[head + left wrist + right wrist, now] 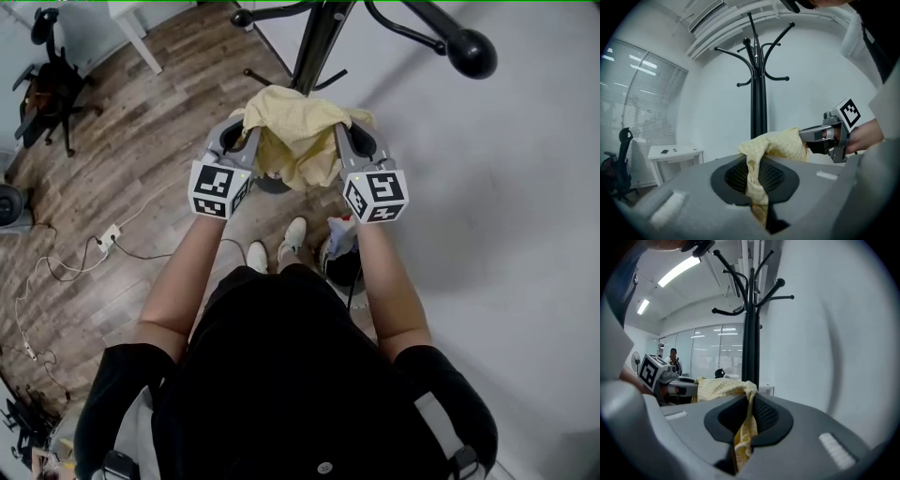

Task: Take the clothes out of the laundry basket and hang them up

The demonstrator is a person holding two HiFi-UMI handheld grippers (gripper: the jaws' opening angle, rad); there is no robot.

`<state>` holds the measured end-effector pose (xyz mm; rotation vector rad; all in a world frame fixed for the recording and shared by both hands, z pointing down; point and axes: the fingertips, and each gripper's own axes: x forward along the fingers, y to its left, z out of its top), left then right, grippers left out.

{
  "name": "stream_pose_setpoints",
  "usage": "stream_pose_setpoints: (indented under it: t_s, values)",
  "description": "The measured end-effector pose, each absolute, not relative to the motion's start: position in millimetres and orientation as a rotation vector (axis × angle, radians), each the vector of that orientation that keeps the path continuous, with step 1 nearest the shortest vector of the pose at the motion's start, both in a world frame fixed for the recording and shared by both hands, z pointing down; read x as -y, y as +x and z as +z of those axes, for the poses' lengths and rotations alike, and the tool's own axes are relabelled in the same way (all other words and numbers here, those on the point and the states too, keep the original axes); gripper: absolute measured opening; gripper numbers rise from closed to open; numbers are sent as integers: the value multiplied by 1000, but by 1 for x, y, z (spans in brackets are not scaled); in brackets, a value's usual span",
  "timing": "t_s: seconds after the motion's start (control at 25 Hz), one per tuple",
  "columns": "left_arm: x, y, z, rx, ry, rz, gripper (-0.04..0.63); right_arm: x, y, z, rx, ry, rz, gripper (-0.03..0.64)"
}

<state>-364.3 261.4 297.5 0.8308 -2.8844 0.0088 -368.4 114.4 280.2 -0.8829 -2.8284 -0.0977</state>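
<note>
Between the shut jaws of the left gripper (757,185), one edge of a yellow waffle-textured cloth (776,143) is pinched tight, with a strip of fabric squeezed into the narrow gap and trailing below it. The opposite edge is clamped in the same way by the right gripper (746,420), whose jaws are likewise pressed together on the fabric. The cloth is held out in front of the person, spread between the two grippers with loose folds sagging in the middle. Both grippers are pointed roughly level toward a black coat stand (317,42), which is seen just beyond the cloth, near a white wall (525,187); its curved hooks are shown above the cloth in both gripper views. Below the outstretched arms, white shoes (294,234) are planted on a wood-plank floor (141,141), and a dark laundry basket (336,272) holding crumpled clothes is set just beside the right shoe. Farther off, a white table (675,152) is placed by window blinds, and cables (56,267) are strewn across the floor.
</note>
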Motion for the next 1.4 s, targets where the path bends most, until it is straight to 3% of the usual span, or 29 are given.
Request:
stream_pose_setpoints:
  t_s: [0.64,1.4]
  values:
    - [-247,-390,419,2809,777,-35,15,-116,-394,402,2716,-850,44,21]
    - [-243,-351,489,2656,820,27,15,-136,-364,462,2590,-850,2,17]
